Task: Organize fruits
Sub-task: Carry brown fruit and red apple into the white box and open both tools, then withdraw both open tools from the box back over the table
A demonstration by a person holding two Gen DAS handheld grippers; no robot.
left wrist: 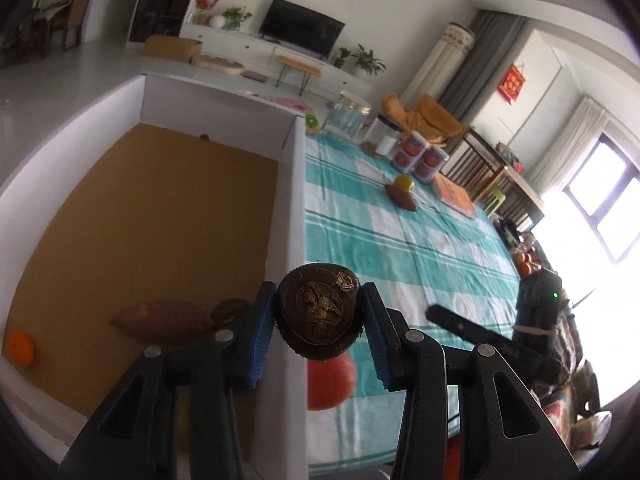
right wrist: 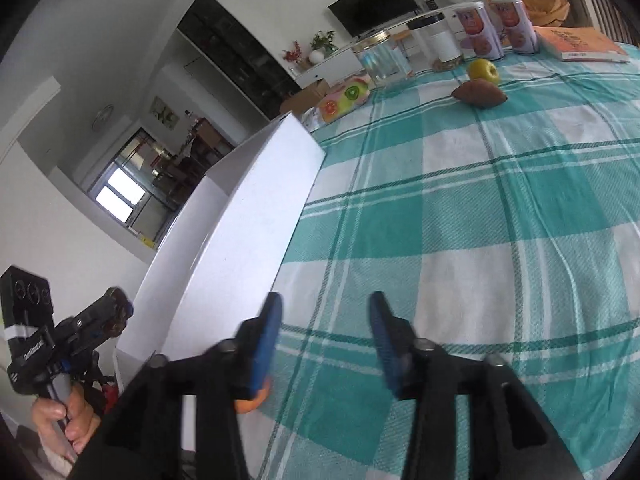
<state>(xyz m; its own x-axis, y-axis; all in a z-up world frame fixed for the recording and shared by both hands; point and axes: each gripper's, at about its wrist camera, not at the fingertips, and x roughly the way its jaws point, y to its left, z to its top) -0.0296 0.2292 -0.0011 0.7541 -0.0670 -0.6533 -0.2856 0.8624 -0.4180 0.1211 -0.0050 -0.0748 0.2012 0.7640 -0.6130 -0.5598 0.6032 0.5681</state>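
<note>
Mangosteen (left wrist: 319,317) clamped by left gripper (left wrist: 320,320); right gripper (right wrist: 324,320) fingers apart; labels unreadable.

Home living and dining room. Flat television (left wrist: 301,34) on a long white cabinet (left wrist: 280,56) at 12 o'clock in the left wrist view, potted plants (left wrist: 370,60) along its top. Tall white floor-standing air conditioner (left wrist: 444,60) and grey curtain (left wrist: 480,60) at 1 o'clock; red hanging ornament (left wrist: 511,85) on the wall at 2. Table under a teal checked tablecloth (right wrist: 500,220) carries jars (right wrist: 434,38), tins (right wrist: 514,24) and a book (right wrist: 580,42).
</note>
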